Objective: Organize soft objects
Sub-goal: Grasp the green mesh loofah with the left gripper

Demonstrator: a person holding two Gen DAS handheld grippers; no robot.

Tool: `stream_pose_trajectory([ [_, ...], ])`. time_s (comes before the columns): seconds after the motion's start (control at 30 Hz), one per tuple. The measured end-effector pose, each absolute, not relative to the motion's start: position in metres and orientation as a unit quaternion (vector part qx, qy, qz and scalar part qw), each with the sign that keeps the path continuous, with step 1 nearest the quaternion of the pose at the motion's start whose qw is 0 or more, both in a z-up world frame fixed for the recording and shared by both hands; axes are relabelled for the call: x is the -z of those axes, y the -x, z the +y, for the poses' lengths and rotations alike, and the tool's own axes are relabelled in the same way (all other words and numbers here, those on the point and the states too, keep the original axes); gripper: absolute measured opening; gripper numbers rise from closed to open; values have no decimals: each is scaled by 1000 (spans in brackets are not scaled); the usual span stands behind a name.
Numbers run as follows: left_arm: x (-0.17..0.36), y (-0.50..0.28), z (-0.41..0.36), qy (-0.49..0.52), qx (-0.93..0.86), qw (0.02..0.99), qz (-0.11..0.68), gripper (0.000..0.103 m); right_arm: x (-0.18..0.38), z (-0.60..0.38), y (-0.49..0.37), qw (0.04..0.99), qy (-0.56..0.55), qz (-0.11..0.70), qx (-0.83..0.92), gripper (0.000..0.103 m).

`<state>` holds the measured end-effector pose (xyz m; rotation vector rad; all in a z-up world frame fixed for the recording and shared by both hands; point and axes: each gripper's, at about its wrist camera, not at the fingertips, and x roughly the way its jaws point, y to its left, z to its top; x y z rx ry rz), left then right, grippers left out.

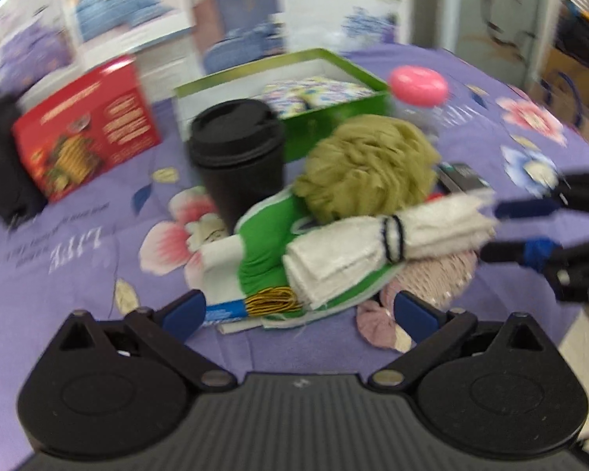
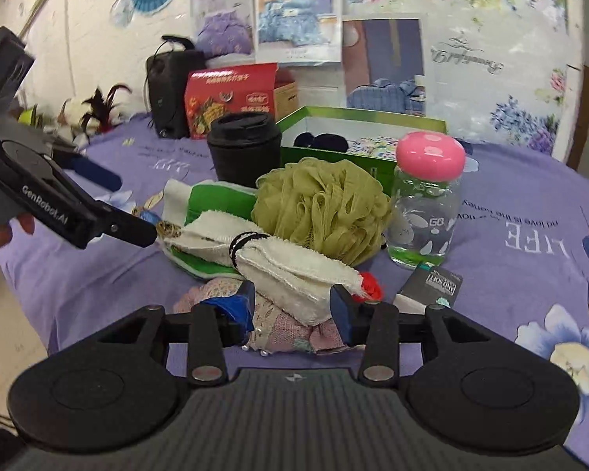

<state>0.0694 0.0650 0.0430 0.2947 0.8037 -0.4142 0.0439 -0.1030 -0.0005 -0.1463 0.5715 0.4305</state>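
both hand-held grippers are at a pile of soft stuff on a bed w/ a purple flowered sheet [image 2: 530,212]. a white towel roll [image 2: 294,271], cinched in the middle by a black hair tie [image 2: 242,244], lies across the top of the pile, over a green-and-white cloth [image 2: 220,200] and a pinkish lace piece [image 2: 271,325], w/ an olive bath pouf [image 2: 322,208] just behind. the tie is prob there to keep the roll from unfurling when lifted.

right hand-held gripper [image 2: 292,308]: jaws partly apart, straddling the near end of the towel; pads look beside it, not pressing, so i read it as released, not gripping. left hand-held gripper [image 1: 300,312]: jaws wide apart, nothing clamped, at the other side of the pile near the green cloth edge; this view is blurred. one gripper at each end looks like a two-handed setup for a long floppy roll.

the green box [image 2: 373,117] behind holds a dark ball and flowered cloth already, so it's likely the drop spot. black cup [image 2: 245,149], pink-lid bottle [image 2: 428,204] and red carton [image 2: 227,98] stand close by and could get knocked on the way over.
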Motion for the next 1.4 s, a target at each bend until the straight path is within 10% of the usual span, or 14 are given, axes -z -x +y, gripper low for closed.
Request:
stream_pose_trajectory([
  [0.7, -20, -152, 29, -259, 430, 776, 382, 101, -5, -87, -133, 825, 187, 385, -369, 32],
  [1.1, -57, -156, 39, -102, 425, 795, 422, 101, -12, -156, -129, 898, -70, 346, -262, 35],
  [1.4, -85, -177, -3, -218, 417, 805, 361, 101, 7, -145, -142, 908, -55, 352, -220, 38],
])
